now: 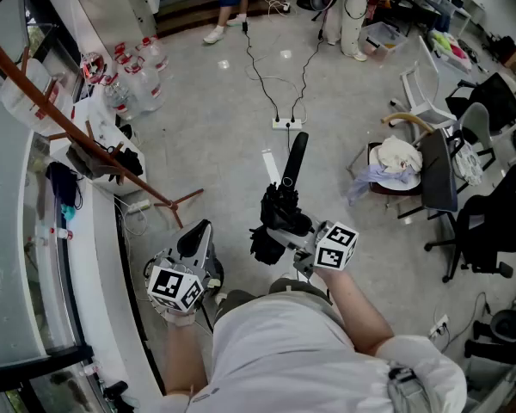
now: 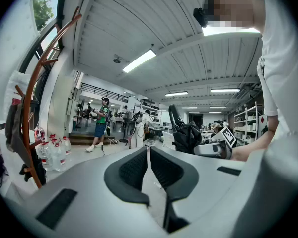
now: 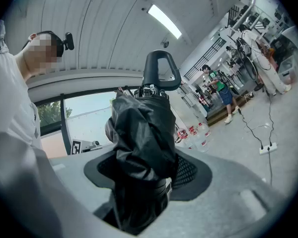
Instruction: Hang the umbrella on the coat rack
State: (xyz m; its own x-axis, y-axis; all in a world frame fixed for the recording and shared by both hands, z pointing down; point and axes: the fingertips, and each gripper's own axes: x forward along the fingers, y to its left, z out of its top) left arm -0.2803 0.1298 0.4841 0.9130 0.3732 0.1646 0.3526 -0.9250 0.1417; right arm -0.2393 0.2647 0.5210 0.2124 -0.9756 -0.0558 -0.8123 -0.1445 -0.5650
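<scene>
Right gripper (image 3: 144, 175) clamped on the folded umbrella (image 3: 141, 133), well apart from the coat rack (image 1: 77, 127), left gripper (image 2: 148, 152) closed empty: I'd swing it over slowly, handle loop (image 3: 161, 71) leading toward a peg (image 1: 25, 61).

A lab-like workshop: office chairs (image 1: 484, 222), cluttered shelving (image 2: 248, 122), floor cables (image 1: 251, 63), ceiling strip lights (image 2: 139, 61).
</scene>
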